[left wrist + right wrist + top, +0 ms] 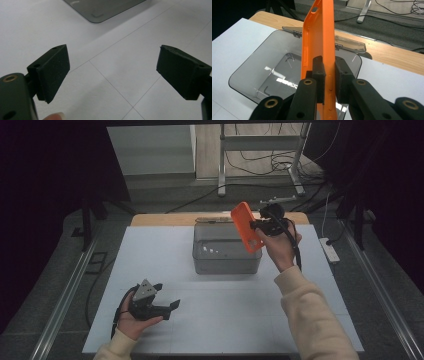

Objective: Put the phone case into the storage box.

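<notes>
While the left gripper [167,307] rests low on the white table [225,320] in the high view, the right gripper [257,226] holds an orange phone case [246,227] above the grey box [226,251]. The left gripper view shows its jaws spread wide over bare table. In the right gripper view, the jaws pinch the case [319,37] edge-on over the open box [262,65].
</notes>
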Demonstrator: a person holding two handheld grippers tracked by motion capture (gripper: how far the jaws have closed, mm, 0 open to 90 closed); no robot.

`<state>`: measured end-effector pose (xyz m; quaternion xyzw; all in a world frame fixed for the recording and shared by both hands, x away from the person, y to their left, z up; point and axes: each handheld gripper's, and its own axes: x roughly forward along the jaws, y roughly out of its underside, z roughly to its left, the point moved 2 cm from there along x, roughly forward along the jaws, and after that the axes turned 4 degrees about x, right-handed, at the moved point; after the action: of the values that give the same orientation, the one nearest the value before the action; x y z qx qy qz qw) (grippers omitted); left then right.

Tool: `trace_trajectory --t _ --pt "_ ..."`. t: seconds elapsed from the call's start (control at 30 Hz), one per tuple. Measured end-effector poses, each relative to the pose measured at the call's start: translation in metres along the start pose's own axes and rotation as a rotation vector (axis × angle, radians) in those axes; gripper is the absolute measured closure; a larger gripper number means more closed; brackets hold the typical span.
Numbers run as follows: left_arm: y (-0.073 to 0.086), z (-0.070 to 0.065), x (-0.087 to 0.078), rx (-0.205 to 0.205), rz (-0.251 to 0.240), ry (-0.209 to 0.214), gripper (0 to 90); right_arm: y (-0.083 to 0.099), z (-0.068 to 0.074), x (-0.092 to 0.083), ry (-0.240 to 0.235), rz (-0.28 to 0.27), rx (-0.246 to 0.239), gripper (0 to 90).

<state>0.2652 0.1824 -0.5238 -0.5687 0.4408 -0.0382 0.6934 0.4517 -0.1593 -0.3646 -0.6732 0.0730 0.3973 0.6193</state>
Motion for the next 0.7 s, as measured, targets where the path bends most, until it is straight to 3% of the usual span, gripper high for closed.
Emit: trace_trajectory --t 0.7 --pt "-0.001 0.0 -0.001 -0.003 -0.005 0.0 11.4 0.002 -0.003 0.014 0.044 0.031 -0.001 80.3"
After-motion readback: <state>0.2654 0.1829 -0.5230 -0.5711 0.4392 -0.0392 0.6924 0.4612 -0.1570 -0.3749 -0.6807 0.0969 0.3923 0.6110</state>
